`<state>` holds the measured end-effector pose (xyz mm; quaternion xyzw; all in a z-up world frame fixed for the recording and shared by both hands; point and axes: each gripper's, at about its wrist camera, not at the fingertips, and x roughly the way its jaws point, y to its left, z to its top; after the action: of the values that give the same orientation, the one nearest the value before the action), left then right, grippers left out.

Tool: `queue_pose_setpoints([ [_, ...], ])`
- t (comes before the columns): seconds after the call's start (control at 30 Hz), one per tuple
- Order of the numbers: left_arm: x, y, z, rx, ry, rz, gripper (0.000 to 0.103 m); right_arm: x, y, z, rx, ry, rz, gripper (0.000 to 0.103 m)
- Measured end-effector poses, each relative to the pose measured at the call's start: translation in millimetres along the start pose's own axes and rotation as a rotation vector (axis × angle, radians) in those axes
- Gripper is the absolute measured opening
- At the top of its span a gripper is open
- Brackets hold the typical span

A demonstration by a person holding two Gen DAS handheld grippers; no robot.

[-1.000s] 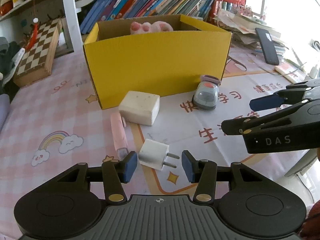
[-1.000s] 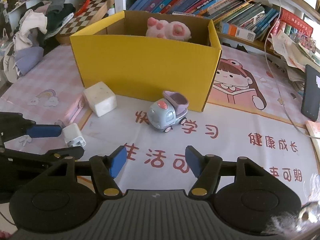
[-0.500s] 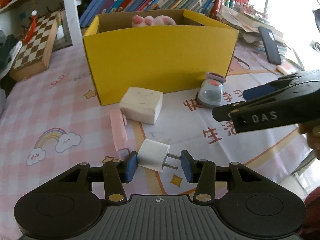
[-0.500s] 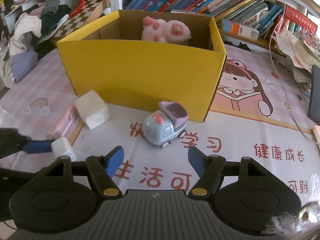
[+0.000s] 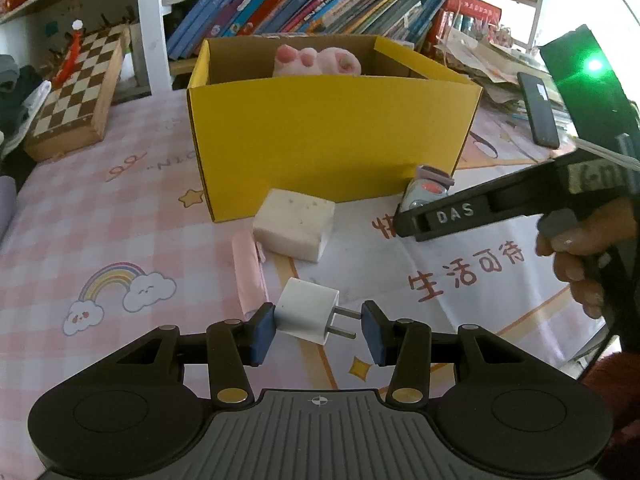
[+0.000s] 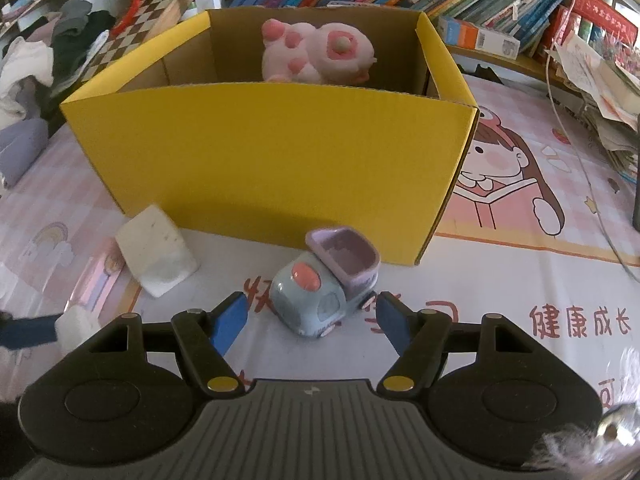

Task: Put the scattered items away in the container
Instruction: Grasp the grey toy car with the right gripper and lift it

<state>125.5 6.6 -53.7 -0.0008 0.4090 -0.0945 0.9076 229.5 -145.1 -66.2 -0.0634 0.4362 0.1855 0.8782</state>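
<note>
Daylight floods in from the upper right beyond the left claw, blowing that corner out to white. A green lens flare glows there. Fisheye bending curves the bookshelf and counter edges. Shadows are soft; the right view's lower-right corner is smeared.

This looks like a child's room or study corner in a home. Shelves packed with slanting picture books run behind a table covered by a pink cartoon mat printed with rainbows and a reading child. A wooden chessboard leans nearby, and what may be heaped clothes lie at the blurred edge.
</note>
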Motion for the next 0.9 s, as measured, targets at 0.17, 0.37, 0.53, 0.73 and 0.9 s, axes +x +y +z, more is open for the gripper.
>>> queue_pose_setpoints([
  [0.17, -1.5, 1.6, 1.2, -0.002, 0.003, -0.004, 0.045, 7.7, -1.1, 4.7, 0.023, 0.022, -0.012, 0.066],
  [0.37, -3.2, 2.2, 1.5, 0.003, 0.004, -0.009, 0.045, 12.6, -5.8, 5.5, 0.042, 0.028, -0.023, 0.059],
  [0.53, -6.6, 1.3, 2.0, 0.016, -0.004, -0.016, 0.045, 7.8, -5.9, 2.8, 0.048, 0.027, -0.009, 0.058],
  [0.73, -12.7, 1.4, 4.1, 0.014, -0.026, -0.026, 0.045, -10.8, -2.4, -4.4, 0.037, -0.012, 0.001, 0.057],
  [0.9, -18.1, -1.0, 4.4, 0.021, -0.044, -0.043, 0.045, -28.0, 3.4, -11.2, 0.013, -0.044, 0.006, 0.047],
])
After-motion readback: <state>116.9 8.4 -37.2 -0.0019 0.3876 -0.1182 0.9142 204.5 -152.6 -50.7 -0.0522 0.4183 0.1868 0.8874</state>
